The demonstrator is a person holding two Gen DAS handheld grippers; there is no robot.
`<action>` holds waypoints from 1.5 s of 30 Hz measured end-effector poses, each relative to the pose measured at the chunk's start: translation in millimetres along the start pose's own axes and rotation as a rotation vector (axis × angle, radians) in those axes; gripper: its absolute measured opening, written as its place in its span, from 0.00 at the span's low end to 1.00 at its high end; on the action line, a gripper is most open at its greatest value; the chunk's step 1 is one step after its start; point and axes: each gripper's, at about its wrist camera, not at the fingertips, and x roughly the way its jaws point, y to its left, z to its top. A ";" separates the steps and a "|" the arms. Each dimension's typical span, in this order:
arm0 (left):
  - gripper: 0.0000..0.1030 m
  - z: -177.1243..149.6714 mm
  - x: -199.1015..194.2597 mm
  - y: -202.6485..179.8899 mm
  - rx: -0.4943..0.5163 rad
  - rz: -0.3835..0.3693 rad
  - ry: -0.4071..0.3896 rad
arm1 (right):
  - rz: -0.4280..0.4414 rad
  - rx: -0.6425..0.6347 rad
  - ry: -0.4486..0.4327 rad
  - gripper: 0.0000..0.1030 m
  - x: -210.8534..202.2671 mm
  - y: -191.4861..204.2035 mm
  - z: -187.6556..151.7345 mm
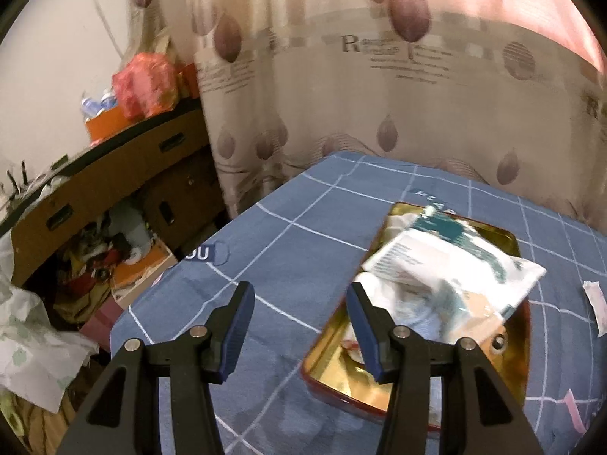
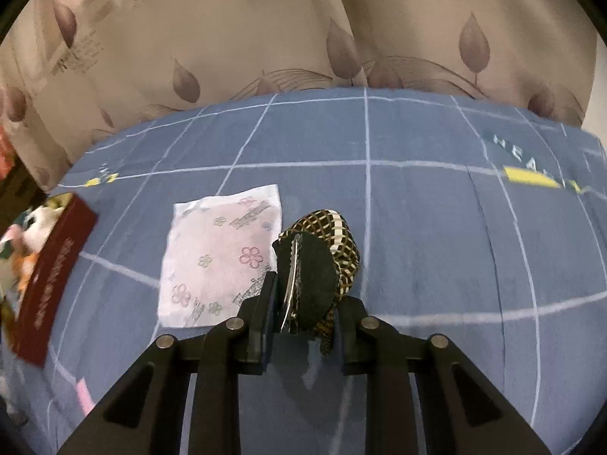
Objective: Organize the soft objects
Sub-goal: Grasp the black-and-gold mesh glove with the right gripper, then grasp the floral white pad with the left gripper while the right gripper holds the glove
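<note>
Your right tool (image 2: 303, 295) grips the hair clip (image 2: 316, 265): light, floppy fabric w/ stiff metal; hold the metal. Left tool (image 1: 299, 326) open, empty.

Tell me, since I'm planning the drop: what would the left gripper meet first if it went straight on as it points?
Probably the blue checked cloth between the open left gripper fingers, just left of the gold tin; depth is unclear.
</note>
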 end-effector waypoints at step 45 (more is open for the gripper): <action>0.72 -33.0 -48.2 -385.7 0.327 -0.620 0.396 | -0.126 0.039 -0.034 0.28 -42.7 -75.8 -45.3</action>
